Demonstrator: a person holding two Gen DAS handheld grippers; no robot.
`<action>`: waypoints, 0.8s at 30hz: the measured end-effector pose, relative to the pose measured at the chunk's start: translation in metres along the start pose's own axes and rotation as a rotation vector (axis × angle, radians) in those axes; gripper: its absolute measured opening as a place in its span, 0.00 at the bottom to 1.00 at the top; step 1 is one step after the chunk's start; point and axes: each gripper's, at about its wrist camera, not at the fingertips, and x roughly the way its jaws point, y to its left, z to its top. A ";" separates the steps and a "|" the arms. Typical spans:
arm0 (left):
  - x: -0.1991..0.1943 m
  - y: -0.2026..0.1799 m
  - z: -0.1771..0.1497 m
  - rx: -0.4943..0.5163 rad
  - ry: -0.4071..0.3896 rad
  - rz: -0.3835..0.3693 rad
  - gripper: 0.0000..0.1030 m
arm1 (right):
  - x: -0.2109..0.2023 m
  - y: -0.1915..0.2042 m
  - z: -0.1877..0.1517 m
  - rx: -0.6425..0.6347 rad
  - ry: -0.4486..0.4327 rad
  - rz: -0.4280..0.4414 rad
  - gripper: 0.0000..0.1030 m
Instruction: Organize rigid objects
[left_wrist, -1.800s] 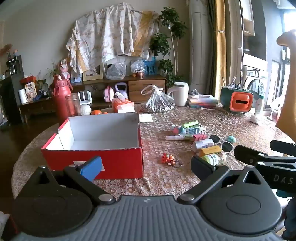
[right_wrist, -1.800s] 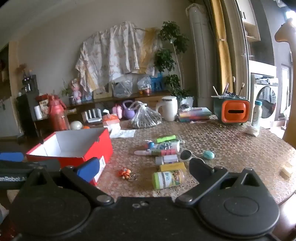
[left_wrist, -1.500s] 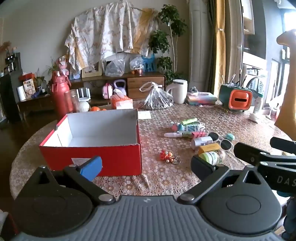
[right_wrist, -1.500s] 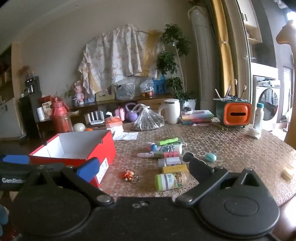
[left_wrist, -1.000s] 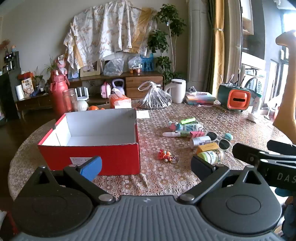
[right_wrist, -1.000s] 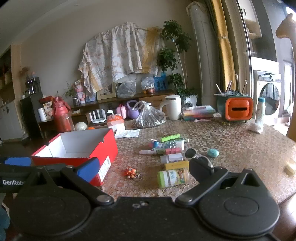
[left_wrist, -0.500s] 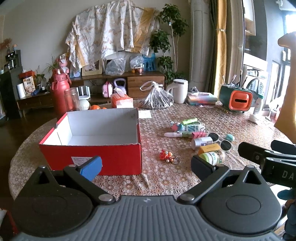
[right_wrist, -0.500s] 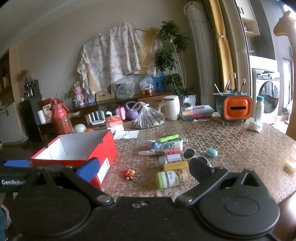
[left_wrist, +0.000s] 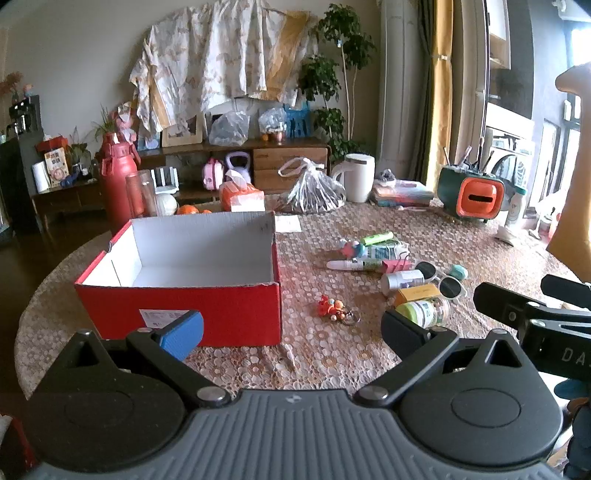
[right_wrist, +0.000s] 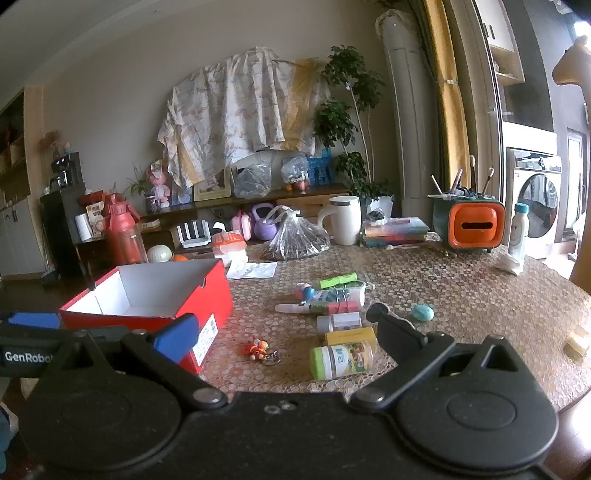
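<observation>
A round table (left_wrist: 461, 236) with a patterned cover holds an open red box (left_wrist: 184, 280), which serves as the landmark here. The box stands empty, its white inside showing.

The left gripper (left_wrist: 291, 330) hovers over the near table edge just in front of the box, its fingers spread wide apart and holding nothing. The right gripper (right_wrist: 284, 334) hangs to the right of the box and nearer the viewer, its fingers also spread wide and empty.

To the right of the box, apart from it, lies a cluster of small things. Nearest the box is an orange keychain (left_wrist: 334, 308). Further right lies a green-capped bottle (right_wrist: 341, 356) on its side, with a yellow packet (right_wrist: 351, 335) just behind it and a small white bottle (right_wrist: 339, 320) behind that. A pair of sunglasses (left_wrist: 445, 278) lies at the far right of the cluster. Further back are a white pen (left_wrist: 351, 265) and a green marker (right_wrist: 338, 280).

Behind the box stand a tissue pack (left_wrist: 242, 195), a tied plastic bag (left_wrist: 314, 192) and a white mug (left_wrist: 357, 182).
</observation>
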 end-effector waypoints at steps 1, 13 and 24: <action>0.002 0.001 0.000 -0.002 0.005 -0.003 1.00 | 0.001 0.000 0.001 -0.005 0.000 0.003 1.00; 0.023 -0.012 0.009 0.050 0.037 -0.015 1.00 | 0.023 -0.012 -0.001 -0.012 0.019 -0.023 1.00; 0.074 -0.028 0.018 0.122 0.179 -0.049 1.00 | 0.059 -0.046 -0.004 0.023 0.129 -0.079 1.00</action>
